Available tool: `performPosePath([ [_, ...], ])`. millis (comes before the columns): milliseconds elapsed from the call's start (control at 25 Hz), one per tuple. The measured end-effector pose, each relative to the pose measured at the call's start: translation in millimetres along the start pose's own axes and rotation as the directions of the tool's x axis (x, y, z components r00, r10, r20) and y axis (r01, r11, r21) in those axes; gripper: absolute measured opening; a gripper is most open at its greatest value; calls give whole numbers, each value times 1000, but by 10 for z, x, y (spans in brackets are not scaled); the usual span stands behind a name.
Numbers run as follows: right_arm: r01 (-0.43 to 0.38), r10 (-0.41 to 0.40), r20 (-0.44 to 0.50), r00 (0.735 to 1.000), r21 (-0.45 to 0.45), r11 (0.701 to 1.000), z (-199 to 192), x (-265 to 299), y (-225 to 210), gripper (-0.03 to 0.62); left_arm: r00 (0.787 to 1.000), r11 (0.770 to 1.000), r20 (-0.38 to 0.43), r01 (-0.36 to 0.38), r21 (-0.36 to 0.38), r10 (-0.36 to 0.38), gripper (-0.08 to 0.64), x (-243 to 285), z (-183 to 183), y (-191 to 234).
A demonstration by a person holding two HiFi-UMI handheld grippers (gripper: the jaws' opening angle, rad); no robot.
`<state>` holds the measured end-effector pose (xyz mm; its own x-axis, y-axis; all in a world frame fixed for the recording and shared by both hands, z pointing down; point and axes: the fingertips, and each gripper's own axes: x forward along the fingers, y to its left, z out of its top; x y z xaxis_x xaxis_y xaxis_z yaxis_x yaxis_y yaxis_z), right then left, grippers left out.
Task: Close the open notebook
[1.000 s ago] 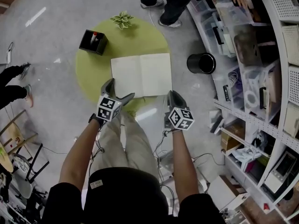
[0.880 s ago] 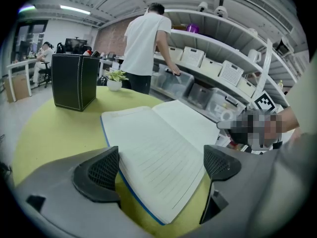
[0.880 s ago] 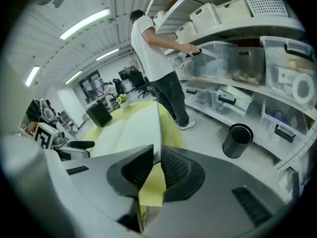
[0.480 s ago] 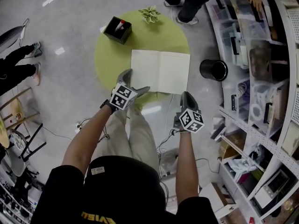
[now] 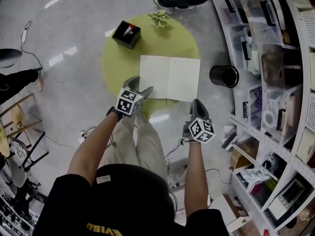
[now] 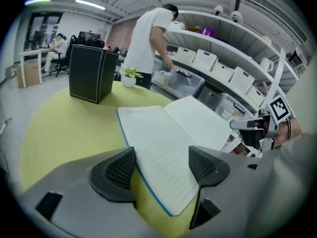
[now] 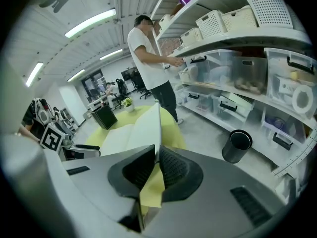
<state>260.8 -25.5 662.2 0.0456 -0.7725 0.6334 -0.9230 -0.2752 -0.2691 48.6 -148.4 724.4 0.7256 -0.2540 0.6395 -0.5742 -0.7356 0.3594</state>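
On notebook [image 5: 170, 77] corner, right tongs [image 5: 197, 103], down-tilted

Open tabletop [image 5: 117, 63] left of the notebook [image 5: 170, 77]; pen box [image 5: 126, 34] and plant [image 5: 160, 18] along the far edge.

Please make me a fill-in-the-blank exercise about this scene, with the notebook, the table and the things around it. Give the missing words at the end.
The notebook lies ____ on the round table.
The right gripper is ____ on the notebook's near right corner.
In the head view, the black pen holder stands to the ____ of the small plant.
The black bin stands on the ____, not on the table.
Missing words: open; shut; left; floor.
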Motion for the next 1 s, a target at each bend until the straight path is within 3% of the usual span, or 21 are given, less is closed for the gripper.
performPosePath([
  [160,0,0,3,1000,-13,1000,29,-32,41,31,998,998,-8,-67,10,67,225,-56,-34,112],
  [560,-9,9,13,1000,-20,1000,84,-85,156,25,999,997,23,-32,-73,33,175,-169,64,177],
  [1000,-62,63,11,998,-58,996,178,-196,395,18,995,986,46,-77,-146,85,107,-217,87,310],
])
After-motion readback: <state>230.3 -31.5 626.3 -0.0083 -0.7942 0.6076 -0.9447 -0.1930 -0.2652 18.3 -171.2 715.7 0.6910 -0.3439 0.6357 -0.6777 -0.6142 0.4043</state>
